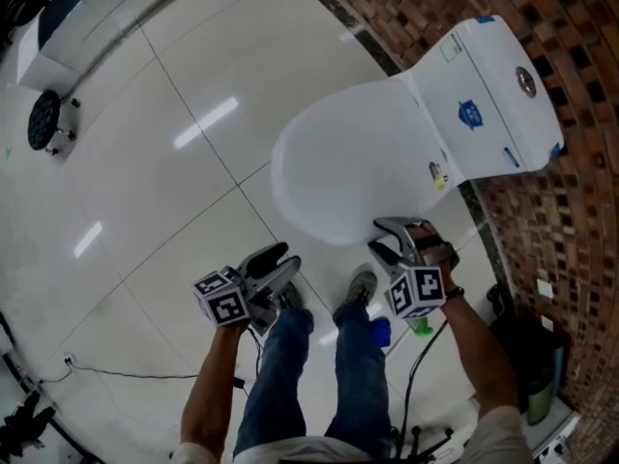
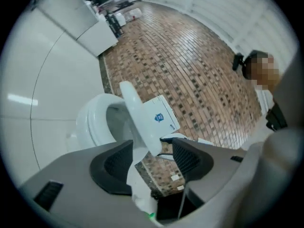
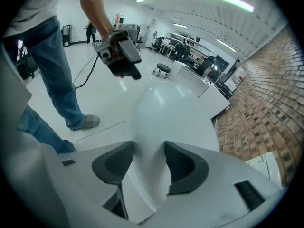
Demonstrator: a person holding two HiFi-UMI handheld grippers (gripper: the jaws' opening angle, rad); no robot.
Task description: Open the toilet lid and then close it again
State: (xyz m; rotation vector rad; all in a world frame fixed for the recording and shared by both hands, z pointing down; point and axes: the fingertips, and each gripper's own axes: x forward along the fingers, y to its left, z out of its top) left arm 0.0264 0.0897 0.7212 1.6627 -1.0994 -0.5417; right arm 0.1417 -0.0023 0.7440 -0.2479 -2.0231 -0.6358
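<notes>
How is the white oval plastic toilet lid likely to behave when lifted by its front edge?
The white oval plastic toilet lid probably stays stiff and pivots at the end by the white tank, being one moulded shell. Its glossy surface may slip in the right gripper, which pinches only the front rim.

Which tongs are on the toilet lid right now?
The right tongs: their jaws hold the lid at its front edge. The left tongs hang open, off it.

Head overhead, gripper views seemingly close, sharing toilet (image 1: 358,153)
</notes>
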